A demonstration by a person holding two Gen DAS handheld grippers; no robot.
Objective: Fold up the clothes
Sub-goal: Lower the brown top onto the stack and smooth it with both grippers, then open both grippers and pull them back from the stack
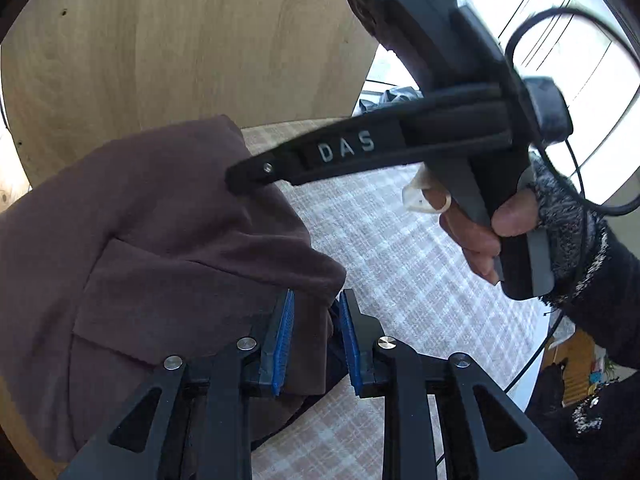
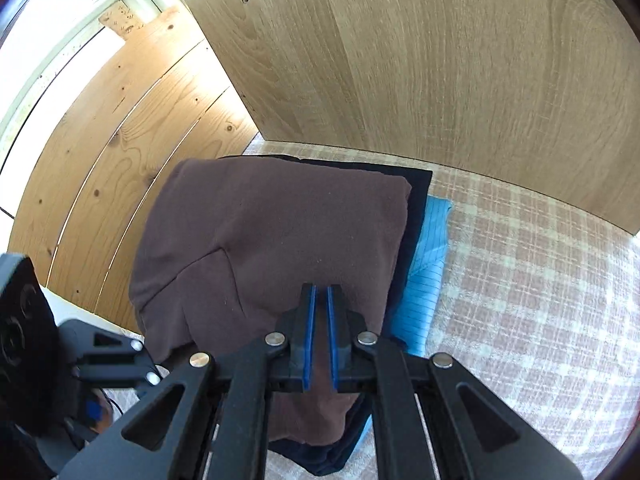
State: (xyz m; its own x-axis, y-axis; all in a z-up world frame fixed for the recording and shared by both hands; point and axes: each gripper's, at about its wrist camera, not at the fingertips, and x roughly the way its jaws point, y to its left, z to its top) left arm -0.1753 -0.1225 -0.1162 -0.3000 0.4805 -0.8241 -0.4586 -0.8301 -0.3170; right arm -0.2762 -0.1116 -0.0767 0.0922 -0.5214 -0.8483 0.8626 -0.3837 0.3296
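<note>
1. Left wrist view: the left gripper (image 1: pixel 316 300) filled the bottom of the frame, its blue pads standing apart. The brown garment (image 1: pixel 152 240) lay folded across the left and centre, and one edge of it hung down between the pads; the left pad lay against the cloth, while the right pad stood clear of it.
2. Same view: the right gripper (image 1: pixel 240 178) reached in from the upper right, its black tip over the brown garment's top. Whether that tip was together could not be told here. A hand (image 1: pixel 486 228) in a dark knitted sleeve (image 1: pixel 580 248) held its grip at the right.
3. Same view: a checked cloth (image 1: pixel 400 248) covered the surface in the centre, and a wooden panel (image 1: pixel 180 40) rose at the upper left.
4. Right wrist view: the right gripper (image 2: pixel 321 296) sat at bottom centre with its tongs nearly together, only a thin slit between the pads and no cloth pinched in it.
5. Same view: the brown garment topped a stack in the centre, over a dark navy garment (image 2: pixel 416 208) and a light blue garment (image 2: pixel 426 276) showing at the stack's right edge.
6. Same view: part of the left gripper showed at the lower left edge.
</note>
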